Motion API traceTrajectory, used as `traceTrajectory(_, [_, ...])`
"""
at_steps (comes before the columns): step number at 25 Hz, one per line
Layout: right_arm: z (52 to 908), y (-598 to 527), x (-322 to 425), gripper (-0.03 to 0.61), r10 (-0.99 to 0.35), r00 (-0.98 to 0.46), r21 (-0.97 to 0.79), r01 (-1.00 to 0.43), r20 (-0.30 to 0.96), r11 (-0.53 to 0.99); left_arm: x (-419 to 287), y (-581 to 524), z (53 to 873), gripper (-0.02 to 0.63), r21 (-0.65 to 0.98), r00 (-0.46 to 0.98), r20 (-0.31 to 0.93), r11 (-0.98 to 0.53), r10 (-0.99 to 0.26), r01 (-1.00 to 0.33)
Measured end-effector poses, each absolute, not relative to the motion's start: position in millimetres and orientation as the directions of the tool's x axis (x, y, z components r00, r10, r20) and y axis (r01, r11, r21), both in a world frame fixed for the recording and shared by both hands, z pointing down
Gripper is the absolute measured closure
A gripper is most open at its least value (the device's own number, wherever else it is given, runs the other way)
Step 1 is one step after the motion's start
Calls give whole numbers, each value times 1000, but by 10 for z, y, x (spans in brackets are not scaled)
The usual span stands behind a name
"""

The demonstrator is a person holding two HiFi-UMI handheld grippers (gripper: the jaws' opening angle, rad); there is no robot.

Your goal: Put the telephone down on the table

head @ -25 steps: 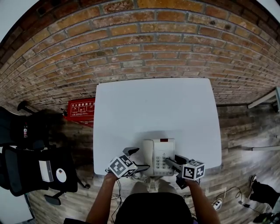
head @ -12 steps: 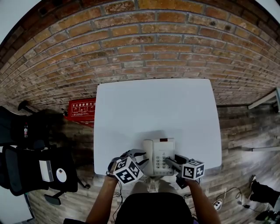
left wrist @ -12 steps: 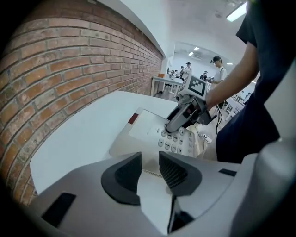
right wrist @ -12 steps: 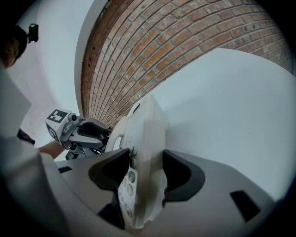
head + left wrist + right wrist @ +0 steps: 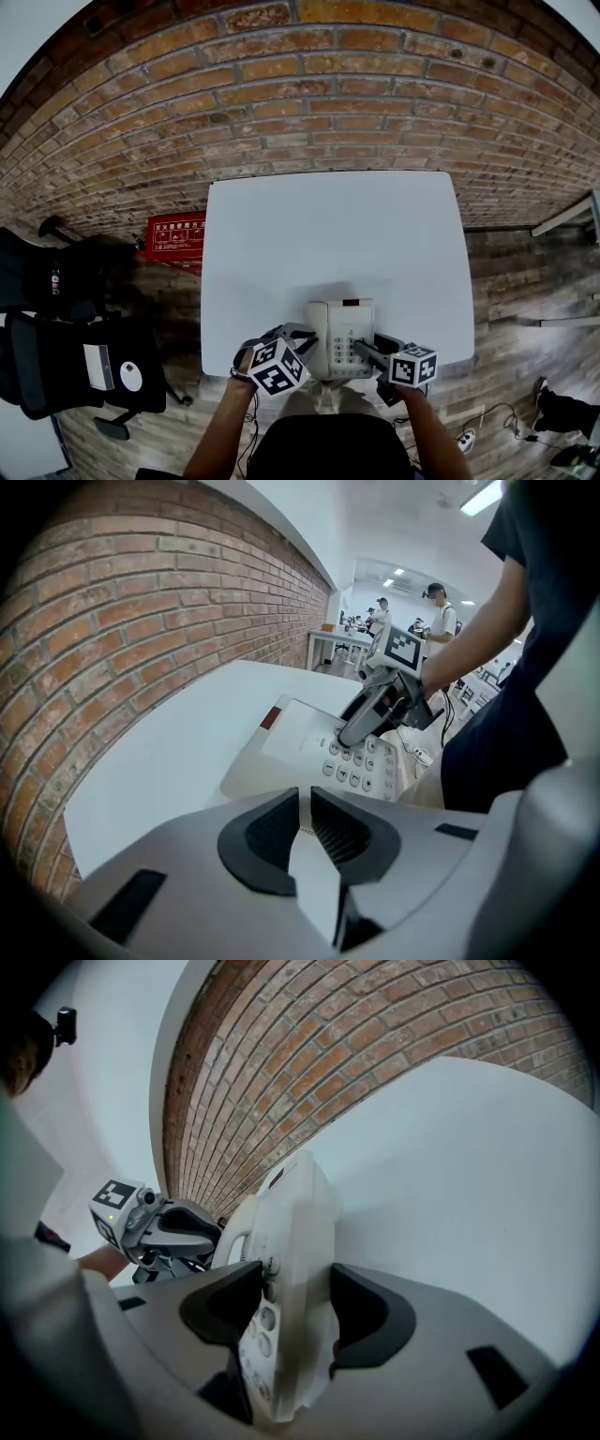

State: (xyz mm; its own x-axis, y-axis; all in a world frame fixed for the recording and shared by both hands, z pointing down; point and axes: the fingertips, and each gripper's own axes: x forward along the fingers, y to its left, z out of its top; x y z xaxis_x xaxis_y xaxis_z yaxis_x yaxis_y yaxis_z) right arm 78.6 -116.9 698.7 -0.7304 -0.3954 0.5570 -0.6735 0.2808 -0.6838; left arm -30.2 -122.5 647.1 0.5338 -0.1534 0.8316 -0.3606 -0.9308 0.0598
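2 forearms come up from the bottom edge of the head view. The left forearm and the right forearm both angle in toward centre, each ending behind a marker cube. The left gripper points steeply down at the left side of the telephone. Its jaws have just been closing and now stand all but together, with a thin pale sliver in the slit. The right gripper slopes down more gently. Its jaws are wide apart and clamped on the telephone's right edge, with 1 finger lying across the keypad.

The white table fills the middle of the head view, and the telephone sits at its near edge, low centre. Open white surface runs from there to the far edge below the brick wall. Wood floor flanks the table on the right. At lower left is a black chair, and a red box lies just beside the table's left edge.

I cannot tell what the sliver is. The left cube covers the telephone's lower left corner, and the right gripper hides part of the keys. No view shows whether the telephone's base lies fully flat on the table.
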Motion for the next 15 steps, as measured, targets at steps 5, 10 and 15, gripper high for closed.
traceTrajectory(5, [6996, -1177, 787, 342, -386, -731, -682, -675, 563, 283, -290, -1230, 6478, 569, 52, 528, 835, -932, -156, -358])
traceTrajectory(10, [6999, -1181, 785, 342, -363, -710, -656, -700, 603, 281, -289, -1232, 6473, 569, 48, 526, 835, -929, -165, -367])
traceTrajectory(15, [7048, -1189, 808, 342, -336, -672, -609, -740, 660, 285, -242, -1226, 6468, 569, 49, 538, 826, -929, -170, -368])
